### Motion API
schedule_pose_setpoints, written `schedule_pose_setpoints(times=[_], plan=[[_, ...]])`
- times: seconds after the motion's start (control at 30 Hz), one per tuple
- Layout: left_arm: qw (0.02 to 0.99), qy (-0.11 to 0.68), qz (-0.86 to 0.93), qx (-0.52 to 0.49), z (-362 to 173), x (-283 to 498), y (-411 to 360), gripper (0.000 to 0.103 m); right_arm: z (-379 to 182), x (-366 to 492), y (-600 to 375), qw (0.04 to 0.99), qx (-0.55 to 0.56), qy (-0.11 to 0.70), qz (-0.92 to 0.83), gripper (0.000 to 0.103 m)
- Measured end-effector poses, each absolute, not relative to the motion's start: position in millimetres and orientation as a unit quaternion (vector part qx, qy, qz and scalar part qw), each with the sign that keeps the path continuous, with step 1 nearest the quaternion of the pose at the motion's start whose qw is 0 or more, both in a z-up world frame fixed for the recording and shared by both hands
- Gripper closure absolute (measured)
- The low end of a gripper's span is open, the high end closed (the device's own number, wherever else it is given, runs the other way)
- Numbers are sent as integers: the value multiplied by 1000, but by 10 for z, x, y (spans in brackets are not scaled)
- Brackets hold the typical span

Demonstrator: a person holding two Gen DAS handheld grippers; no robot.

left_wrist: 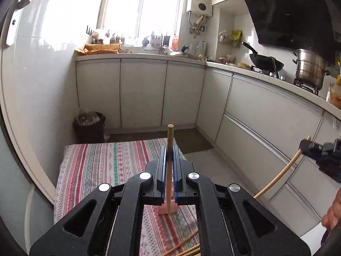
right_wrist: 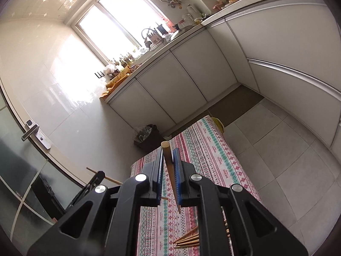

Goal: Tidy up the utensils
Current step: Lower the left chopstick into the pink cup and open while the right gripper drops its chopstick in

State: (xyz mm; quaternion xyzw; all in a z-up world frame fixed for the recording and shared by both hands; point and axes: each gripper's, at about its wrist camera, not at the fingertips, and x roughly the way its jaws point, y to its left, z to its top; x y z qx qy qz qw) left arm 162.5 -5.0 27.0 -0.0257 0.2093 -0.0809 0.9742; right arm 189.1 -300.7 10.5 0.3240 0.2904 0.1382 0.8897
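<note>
We hold one wooden chopstick point(left_wrist: 169, 149) in the left gripper point(left_wrist: 169, 160) and another chopstick point(right_wrist: 169, 164) in the right gripper point(right_wrist: 168, 162), both lifted above the striped bench point(left_wrist: 102, 162). They look light, stiff, smooth; mid-shaft grips seem steadiest.

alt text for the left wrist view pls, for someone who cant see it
The left tool grips a single wooden chopstick upright above a table with a striped patterned cloth in a white kitchen. At the right edge, the right tool holds another chopstick; more chopsticks lie on the cloth below.
</note>
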Motion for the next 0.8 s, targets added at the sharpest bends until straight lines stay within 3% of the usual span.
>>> schedule_pose_setpoints(times=[0.27, 0.6, 0.67, 0.8], plan=[[979, 189, -72, -21, 326, 2166, -254, 99, 59, 2039, -3057, 893, 319, 288, 131, 92], [964, 261, -43, -38, -540, 2748, -136, 96, -44, 2377, -2935, 896, 315, 286, 128, 92], [968, 244, -41, -49, -485, 2628, -51, 85, -35, 2465, -2873, 900, 309, 279, 128, 92], [976, 195, -29, -87, -212, 2229, 208, 72, -34, 2706, -2712, 907, 298, 268, 128, 92]])
